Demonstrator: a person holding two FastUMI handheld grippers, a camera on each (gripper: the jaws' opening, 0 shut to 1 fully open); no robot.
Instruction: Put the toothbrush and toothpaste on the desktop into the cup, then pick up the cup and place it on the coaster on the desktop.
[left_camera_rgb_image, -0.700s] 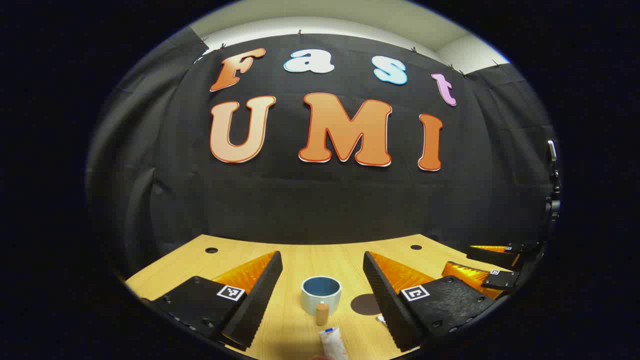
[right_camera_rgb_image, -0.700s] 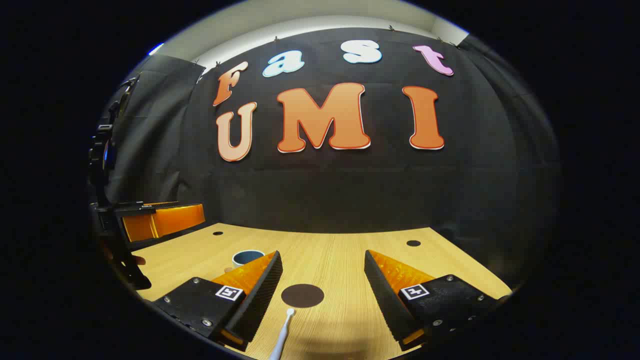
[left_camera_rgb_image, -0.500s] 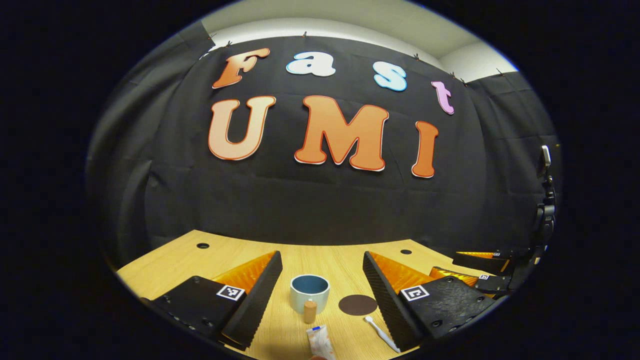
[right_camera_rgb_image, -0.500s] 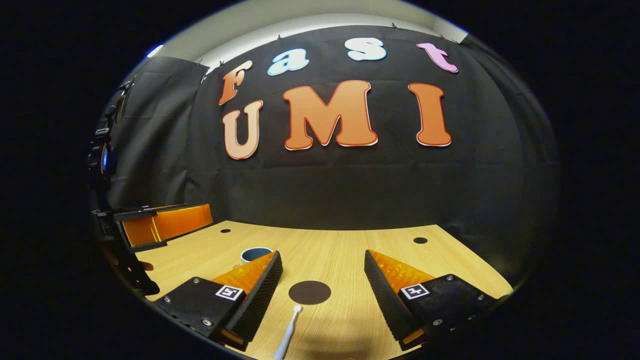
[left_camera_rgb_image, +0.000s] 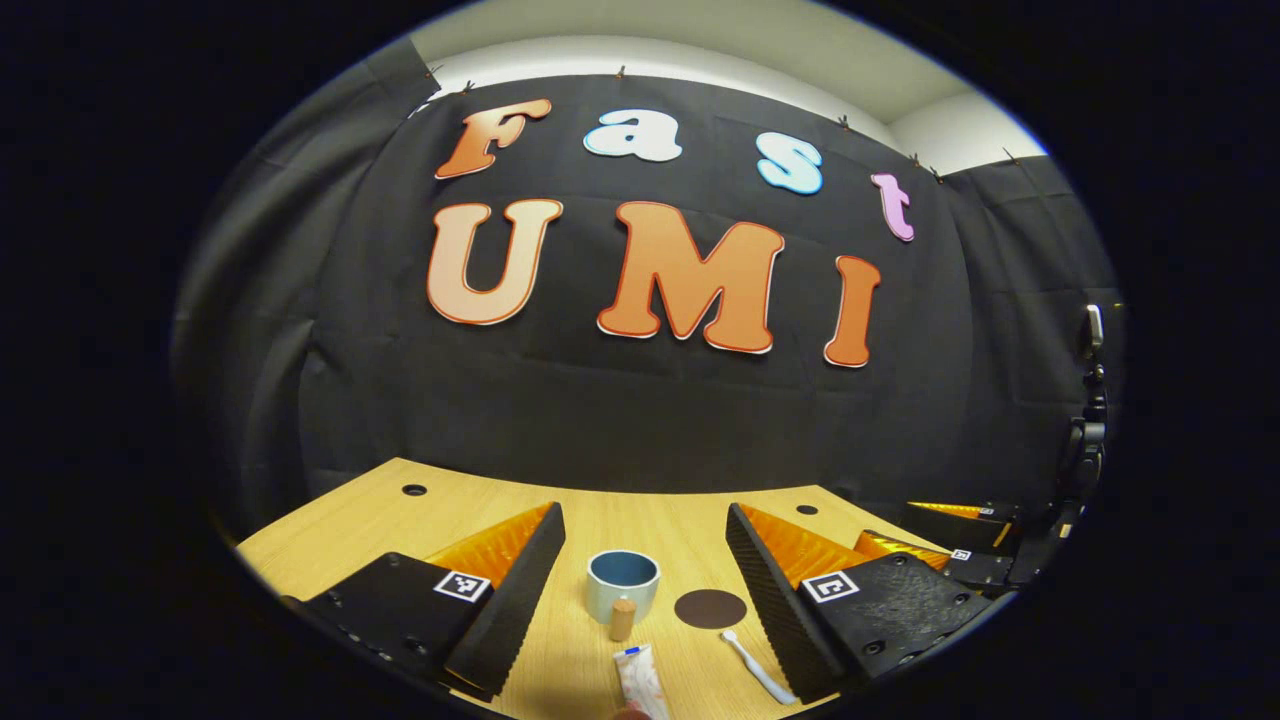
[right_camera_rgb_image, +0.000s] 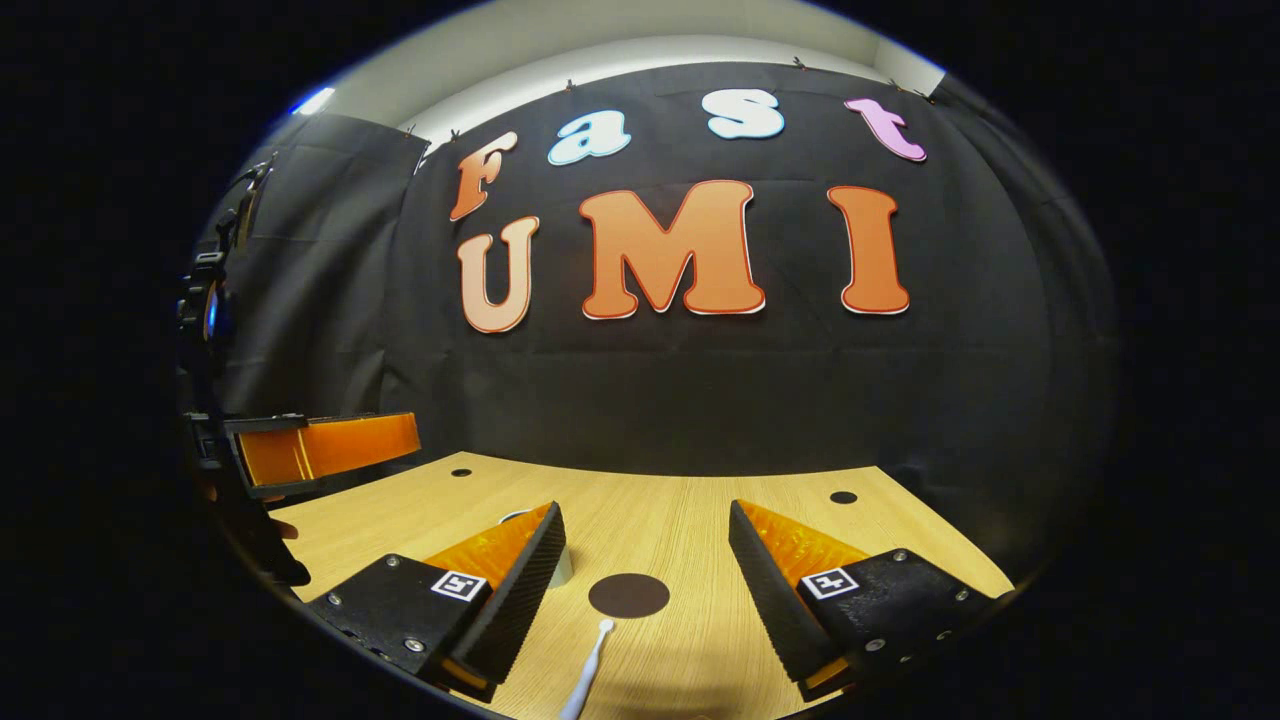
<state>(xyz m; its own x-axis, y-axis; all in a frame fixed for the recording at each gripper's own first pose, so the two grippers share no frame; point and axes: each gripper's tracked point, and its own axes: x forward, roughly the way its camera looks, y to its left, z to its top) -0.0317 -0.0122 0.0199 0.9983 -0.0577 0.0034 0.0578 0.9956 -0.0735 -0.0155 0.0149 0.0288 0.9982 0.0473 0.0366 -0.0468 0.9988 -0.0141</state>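
In the left gripper view a pale cup (left_camera_rgb_image: 622, 582) with a blue inside stands on the wooden desktop (left_camera_rgb_image: 380, 520), ahead between the fingers of my open left gripper (left_camera_rgb_image: 644, 512). A small brown stub (left_camera_rgb_image: 622, 618) sits against its near side. The white toothpaste tube (left_camera_rgb_image: 640, 680) lies nearer. The round dark coaster (left_camera_rgb_image: 710, 608) and the white toothbrush (left_camera_rgb_image: 757, 668) are to the cup's right. My right gripper (right_camera_rgb_image: 645, 510) is open above the coaster (right_camera_rgb_image: 628, 595) and the toothbrush (right_camera_rgb_image: 590, 665). Its left finger hides most of the cup (right_camera_rgb_image: 561, 570).
Small dark holes (right_camera_rgb_image: 843, 497) mark the desktop near its far edge, where the black cloth wall rises. The right gripper (left_camera_rgb_image: 960, 545) hangs at the far right of the left gripper view. The left gripper (right_camera_rgb_image: 320, 450), with a hand behind it, hovers at the left of the right gripper view.
In the left gripper view the cup and tube slid left and the toothbrush came into sight. In the right gripper view the coaster shifted right and the cup slipped behind the left finger.
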